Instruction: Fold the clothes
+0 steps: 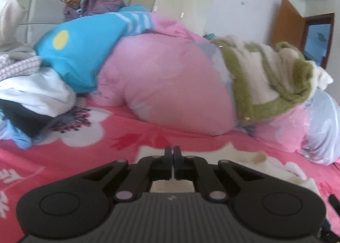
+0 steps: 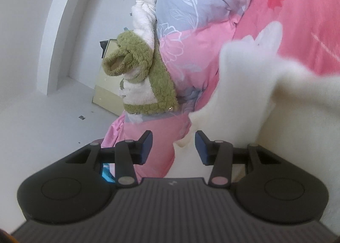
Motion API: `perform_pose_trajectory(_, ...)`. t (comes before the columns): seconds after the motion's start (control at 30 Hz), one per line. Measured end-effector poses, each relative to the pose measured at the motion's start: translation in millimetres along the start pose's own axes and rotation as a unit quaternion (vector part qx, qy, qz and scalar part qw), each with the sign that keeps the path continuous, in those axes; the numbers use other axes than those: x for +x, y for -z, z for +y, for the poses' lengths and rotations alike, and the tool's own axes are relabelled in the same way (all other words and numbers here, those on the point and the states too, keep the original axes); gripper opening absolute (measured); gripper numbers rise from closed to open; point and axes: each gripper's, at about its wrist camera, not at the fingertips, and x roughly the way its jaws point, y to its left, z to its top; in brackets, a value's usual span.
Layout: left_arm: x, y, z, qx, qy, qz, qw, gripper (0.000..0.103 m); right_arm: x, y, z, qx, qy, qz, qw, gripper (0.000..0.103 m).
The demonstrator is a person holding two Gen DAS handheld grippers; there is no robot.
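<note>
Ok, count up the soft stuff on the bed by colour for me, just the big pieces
Pink quilt: 1
Blue cushion with yellow dot: 1
Green-and-cream fleece jacket: 1
Cream garment near the right gripper: 1, at
White garment in the left-hand pile: 1
Total: 5. The pile holds more pieces, too bunched to count.

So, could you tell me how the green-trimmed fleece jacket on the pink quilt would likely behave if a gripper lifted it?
The fleece jacket would probably flop and sag, since it already drapes limply over the pink quilt. Its thick pile suggests good grip, not slipperiness. It looks bulky yet likely light.
</note>
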Motion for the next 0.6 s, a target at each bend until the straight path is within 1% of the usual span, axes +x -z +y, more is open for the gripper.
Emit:
perform_pose_trajectory(0.13, 6, 4, 16, 0.010, -0.015, 0.010, 0.9998, 0.002, 1, 2, 1, -0.011, 0.002, 0.008, 1.000, 0.044)
perform_pose_trajectory(0.33, 8, 11, 16, 0.043, -0.021, 0.014, 0.9988, 0.002, 3, 3, 1, -0.019, 0.009, 0.021, 1.000, 0.044)
perform_pose_trajectory(0.4, 5, 11, 16, 0.053, -0.021, 0.019, 0.9982, 0.004, 4, 4, 0, -0.019, 0.010, 0.025, 0.999, 0.044)
perform_pose_trajectory(0.43, 4, 11, 16, 0.059, -0.021, 0.021, 0.9979, 0.007, 5, 5, 0, -0.020, 0.010, 0.027, 0.999, 0.044)
perform_pose_trajectory(0.5, 2, 11, 15, 0.069, -0.020, 0.025, 0.9971, 0.023, 7, 6, 0, -0.022, 0.013, 0.036, 0.999, 0.044)
perform_pose_trajectory(0.53, 1, 11, 15, 0.074, -0.020, 0.028, 0.9967, 0.026, 9, 6, 1, -0.023, 0.015, 0.041, 0.999, 0.044)
perform_pose_trajectory(0.57, -1, 11, 15, 0.079, -0.020, 0.030, 0.9962, 0.035, 10, 7, 1, -0.026, 0.017, 0.044, 0.999, 0.044)
perform_pose_trajectory(0.6, -2, 11, 15, 0.085, -0.020, 0.032, 0.9957, 0.039, 11, 8, 2, -0.029, 0.019, 0.047, 0.998, 0.044)
